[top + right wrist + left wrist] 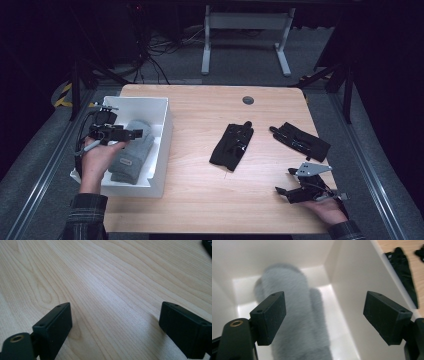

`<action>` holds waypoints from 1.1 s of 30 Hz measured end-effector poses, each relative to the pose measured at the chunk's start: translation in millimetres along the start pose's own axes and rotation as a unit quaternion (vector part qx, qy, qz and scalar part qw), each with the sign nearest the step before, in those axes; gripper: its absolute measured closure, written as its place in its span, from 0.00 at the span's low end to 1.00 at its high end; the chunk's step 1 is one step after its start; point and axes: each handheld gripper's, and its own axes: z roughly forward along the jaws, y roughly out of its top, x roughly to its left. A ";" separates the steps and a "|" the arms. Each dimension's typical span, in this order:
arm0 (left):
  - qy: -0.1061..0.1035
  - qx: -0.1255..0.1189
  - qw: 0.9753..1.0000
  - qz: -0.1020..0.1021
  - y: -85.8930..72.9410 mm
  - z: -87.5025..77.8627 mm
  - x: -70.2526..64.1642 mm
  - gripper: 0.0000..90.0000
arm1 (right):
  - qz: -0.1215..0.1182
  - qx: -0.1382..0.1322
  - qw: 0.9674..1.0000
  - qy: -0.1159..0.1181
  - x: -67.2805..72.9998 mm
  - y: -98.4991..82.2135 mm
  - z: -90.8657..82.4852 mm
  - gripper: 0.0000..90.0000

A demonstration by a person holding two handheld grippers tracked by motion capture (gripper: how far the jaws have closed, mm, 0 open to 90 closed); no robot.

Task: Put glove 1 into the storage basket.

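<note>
At the left edge of a wooden table (200,190) stands a white bin (162,130) holding a grey sock (131,155) that lies flat on its floor. The left gripper (136,133) hovers over the bin; in the left gripper view its jaws stand wide apart with the sock (294,315) below them, untouched, so it has let go. Near the middle of the table lies a black sock (231,145), and another black sock (300,141) lies to its right, apart from it. At the right, the right gripper (285,181) rests low near the front edge, jaws spread over bare wood and grasping nothing. Judging from this, the drop into the bin looks finished. The next move probably calls for a reach to a black sock, closing on it, and carrying it leftward over the bin wall.
</note>
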 end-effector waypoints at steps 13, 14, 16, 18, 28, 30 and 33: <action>-0.051 -0.017 0.995 0.088 16.4 0.0 -66.1 0.17 | 0.000 0.000 1.000 0.000 0.0 0.0 0.0 0.13; -0.052 -0.018 0.994 0.092 16.5 1.4 -70.4 0.17 | 0.000 0.000 1.000 0.000 0.0 0.0 0.0 0.13; -0.066 -0.015 0.992 0.106 17.0 7.3 -84.6 0.17 | 0.000 0.000 1.000 0.000 0.1 0.0 0.0 0.13; -0.075 -0.012 0.990 0.117 16.8 13.0 -96.0 0.17 | 0.000 0.000 1.000 0.000 0.0 0.0 0.0 0.13; -0.101 -0.006 0.983 0.155 11.5 38.2 -144.5 0.16 | -0.001 0.001 1.000 0.001 0.2 0.0 0.1 0.12; -0.102 -0.003 0.981 0.162 8.9 43.1 -150.7 0.16 | -0.001 0.001 1.000 0.001 0.2 0.0 0.1 0.12; -0.107 0.004 0.980 0.170 3.0 52.0 -160.0 0.15 | -0.001 0.001 1.000 0.002 0.3 0.1 0.1 0.12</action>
